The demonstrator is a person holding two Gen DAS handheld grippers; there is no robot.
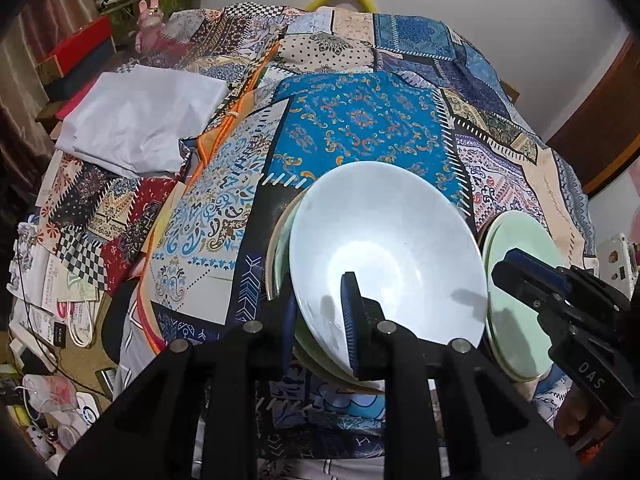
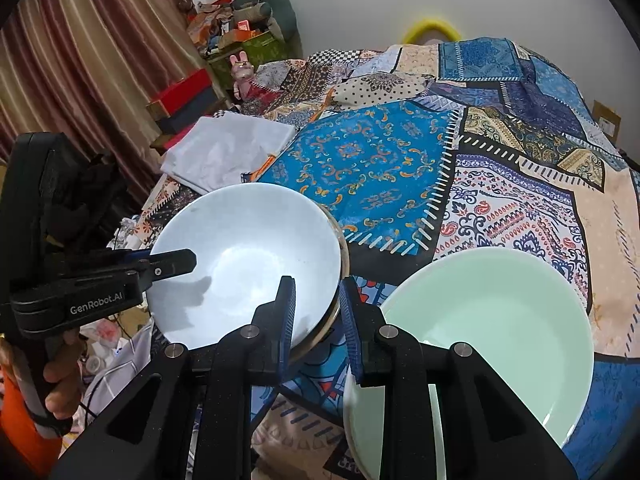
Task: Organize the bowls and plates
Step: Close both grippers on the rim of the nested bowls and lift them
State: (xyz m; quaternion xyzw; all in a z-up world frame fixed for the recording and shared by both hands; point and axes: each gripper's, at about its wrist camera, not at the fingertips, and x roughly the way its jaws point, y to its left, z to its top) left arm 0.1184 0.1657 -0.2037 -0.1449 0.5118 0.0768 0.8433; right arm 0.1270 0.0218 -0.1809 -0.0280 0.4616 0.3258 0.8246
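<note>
A white bowl (image 1: 384, 240) (image 2: 244, 260) sits tilted on top of a stack of green and beige dishes (image 1: 282, 248). My left gripper (image 1: 320, 316) (image 2: 188, 262) is shut on the near rim of that bowl and the stack under it, with one finger inside the bowl. A pale green plate (image 2: 500, 320) (image 1: 520, 248) lies to the right on the patchwork cloth. My right gripper (image 2: 318, 316) (image 1: 508, 266) is shut between the two. The bowl's right rim shows in its narrow gap, but I cannot tell if the pads touch it.
The patchwork cloth (image 1: 360, 120) covers the whole surface. A folded white cloth (image 1: 140, 128) (image 2: 228, 152) lies at the far left. Boxes and a pink toy rabbit (image 2: 242, 70) stand by the curtain. Cables and clutter (image 1: 52, 392) fill the floor past the left edge.
</note>
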